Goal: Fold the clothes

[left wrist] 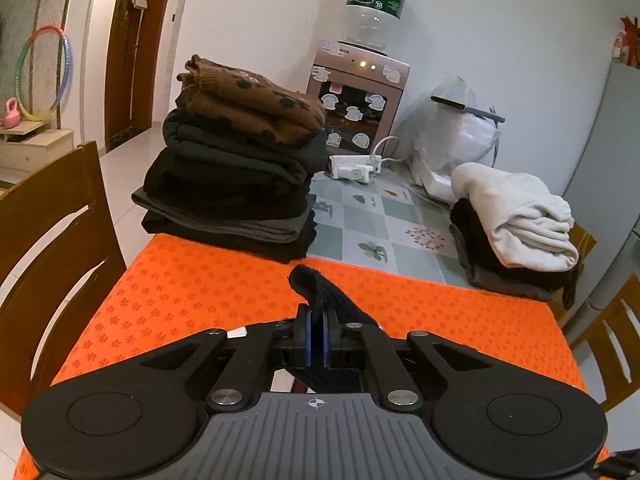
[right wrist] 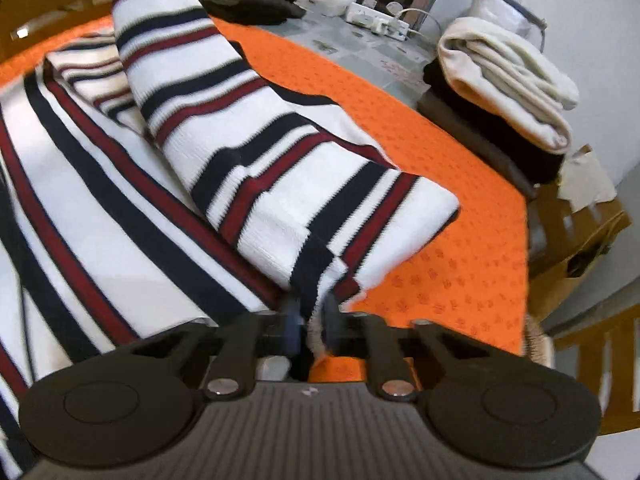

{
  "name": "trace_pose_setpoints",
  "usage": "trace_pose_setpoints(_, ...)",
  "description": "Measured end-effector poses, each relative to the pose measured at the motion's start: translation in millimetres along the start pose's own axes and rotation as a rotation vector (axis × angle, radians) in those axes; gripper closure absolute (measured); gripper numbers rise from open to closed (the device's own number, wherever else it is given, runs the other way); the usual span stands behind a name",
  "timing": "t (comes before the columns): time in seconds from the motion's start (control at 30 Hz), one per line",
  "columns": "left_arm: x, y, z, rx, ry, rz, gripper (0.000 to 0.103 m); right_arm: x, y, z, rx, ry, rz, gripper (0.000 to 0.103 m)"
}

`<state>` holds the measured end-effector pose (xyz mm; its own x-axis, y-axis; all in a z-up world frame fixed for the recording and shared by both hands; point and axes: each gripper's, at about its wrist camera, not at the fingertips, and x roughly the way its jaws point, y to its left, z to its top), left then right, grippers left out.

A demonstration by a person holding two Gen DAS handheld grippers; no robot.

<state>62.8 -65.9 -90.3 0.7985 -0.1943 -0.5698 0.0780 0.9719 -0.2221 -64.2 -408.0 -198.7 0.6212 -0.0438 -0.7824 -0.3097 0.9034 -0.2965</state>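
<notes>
A: What does the left wrist view show?
B: The left hand-held gripper is pinched narrow on a dark cuff above the orange desk

A: And the right wrist view?
B: The right hand-held gripper clamps the striped sweater at its folded edge; the sweater lies across the desk

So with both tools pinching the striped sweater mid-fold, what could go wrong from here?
1. The left tool grips only a thin navy cuff; a hard pull might slip it free.
2. The right tool holds the striped sweater near the orange mat's edge, so the fold could slide off the table.
3. A wide sleeve swing might topple the tall pile of folded clothes.
</notes>
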Motion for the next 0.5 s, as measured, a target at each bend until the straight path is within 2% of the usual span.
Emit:
trace_pose_setpoints(0.13, 7.3, 2.4, -17.6, 0.015, 0.061, 0.014, 0.095, -15.8, -14.8, -19.7, 0.102, -0.001, -0.031, 0.095)
trace_pose_setpoints(0.17, 10.1, 3.4, -24.1, 0.019, 0.081, 0.020, 0.095, -15.8, -16.9, -25.9, 0.119, 0.013, -0.029, 0.102)
trace_pose_setpoints(0.3, 21.1, 9.9, -55.2, 0.038, 0.168, 0.046, 0.095, -12.0, -25.5, -45.7, 0.171, 0.069, -0.003, 0.102)
trace_pose_setpoints(0.5, 24.2, 17.1, -77.3, 0.043, 0.225, 0.086, 0.095, -25.7, -61.0, -31.0, 0.341, -0.048, 0.072, 0.097)
